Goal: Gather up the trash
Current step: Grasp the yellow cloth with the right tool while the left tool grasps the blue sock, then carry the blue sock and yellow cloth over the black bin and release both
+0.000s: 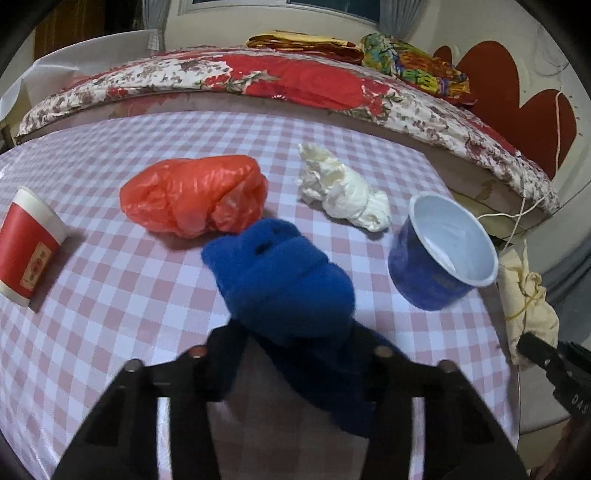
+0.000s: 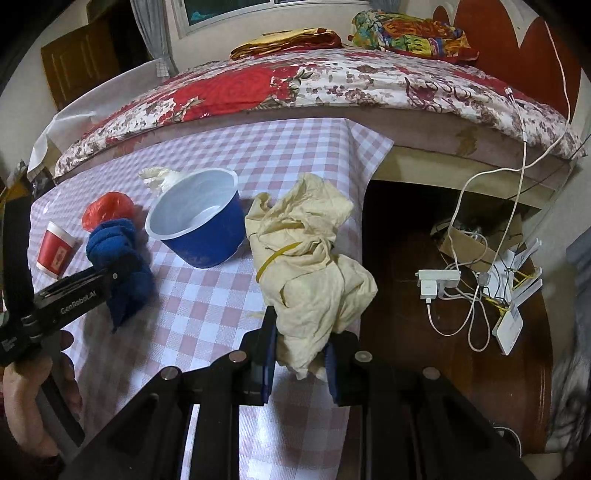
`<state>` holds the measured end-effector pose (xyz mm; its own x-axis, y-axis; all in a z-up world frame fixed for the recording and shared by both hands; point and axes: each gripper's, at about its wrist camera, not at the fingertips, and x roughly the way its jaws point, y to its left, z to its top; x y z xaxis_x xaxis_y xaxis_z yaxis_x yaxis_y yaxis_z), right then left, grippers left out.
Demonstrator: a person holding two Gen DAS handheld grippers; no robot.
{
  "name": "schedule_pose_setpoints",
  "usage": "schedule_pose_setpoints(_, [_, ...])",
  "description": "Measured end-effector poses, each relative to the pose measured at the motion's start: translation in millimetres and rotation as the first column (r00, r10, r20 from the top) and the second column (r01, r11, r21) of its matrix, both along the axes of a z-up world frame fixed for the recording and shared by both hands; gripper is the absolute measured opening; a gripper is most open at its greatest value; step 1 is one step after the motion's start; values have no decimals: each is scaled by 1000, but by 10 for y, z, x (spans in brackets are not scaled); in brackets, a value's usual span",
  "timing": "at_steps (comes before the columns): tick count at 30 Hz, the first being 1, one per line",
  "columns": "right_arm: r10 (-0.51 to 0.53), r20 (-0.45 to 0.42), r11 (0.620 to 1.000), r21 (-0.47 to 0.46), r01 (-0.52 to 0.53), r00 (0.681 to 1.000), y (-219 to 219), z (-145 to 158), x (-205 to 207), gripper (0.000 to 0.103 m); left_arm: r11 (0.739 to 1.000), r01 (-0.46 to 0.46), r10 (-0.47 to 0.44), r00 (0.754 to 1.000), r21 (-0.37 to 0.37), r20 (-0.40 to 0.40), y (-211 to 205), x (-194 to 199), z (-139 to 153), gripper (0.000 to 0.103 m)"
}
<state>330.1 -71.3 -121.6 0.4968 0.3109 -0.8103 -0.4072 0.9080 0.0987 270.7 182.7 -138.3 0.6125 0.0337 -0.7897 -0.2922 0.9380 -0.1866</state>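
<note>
Blue fleece is bunching between the black fingers of the left gripper (image 1: 291, 354), which is clamped on a rolled blue cloth (image 1: 280, 280) that is sticking up and forward over the checked tablecloth (image 1: 110, 295). Beside it, the right gripper (image 2: 301, 363) is pinching a crumpled cream cloth (image 2: 310, 273) tied round with a yellow rubber band (image 2: 275, 258); its 2 blue pads are pressing on the cloth's lower end, and the bundle is hanging near the table's right edge, partly over the dark wooden floor (image 2: 399, 314). A person's hand (image 2: 26, 402) is gripping the left tool's handle at the lower left of the right wrist view.

Just past the 2 held cloths, a blue plastic tub (image 1: 439, 251) with a white inside is sitting open and looking tilted on the tablecloth. Further left, a red and white paper cup (image 1: 29, 243) is resting near the table's left edge. Beyond the blue cloth, a scrunched orange plastic bag (image 1: 192, 195) is lying mid-table, and a twisted white tissue wad (image 1: 343, 188) is lying to its right, apart from it.

Behind the table, a bed with a red floral quilt (image 1: 295, 85) is running across the room, with folded bright fabrics (image 2: 410, 35) lying on top. On the floor to the right, a white power strip (image 2: 437, 284) and tangled white cables (image 2: 458, 325) are lying.
</note>
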Motion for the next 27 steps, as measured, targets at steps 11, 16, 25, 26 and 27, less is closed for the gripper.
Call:
schedule_pose_setpoints(11, [-8,26,1000,13,7,1000,-124,174,-273,24,998,61,-60,998,-24,32,-3,-329,129,15])
schedule_pose_setpoints(16, [-10,35,1000,16,10,999,-199,236,-433,24,999,51,-50,998,-20,44,49,-502,203,15])
schedule_pose_setpoints(25, [-13,47,1000,15,12,999,-300,309,-650,24,997,69,-71,995,35,76,172,-673,396,15])
schedule_pose_setpoints(26, [-15,48,1000,18,14,999,-306,317,-667,24,997,75,-77,994,32,83,151,-720,418,15])
schedule_pose_setpoints(27, [-17,47,1000,22,16,999,-316,323,-685,24,996,81,-83,993,27,86,129,-758,426,15])
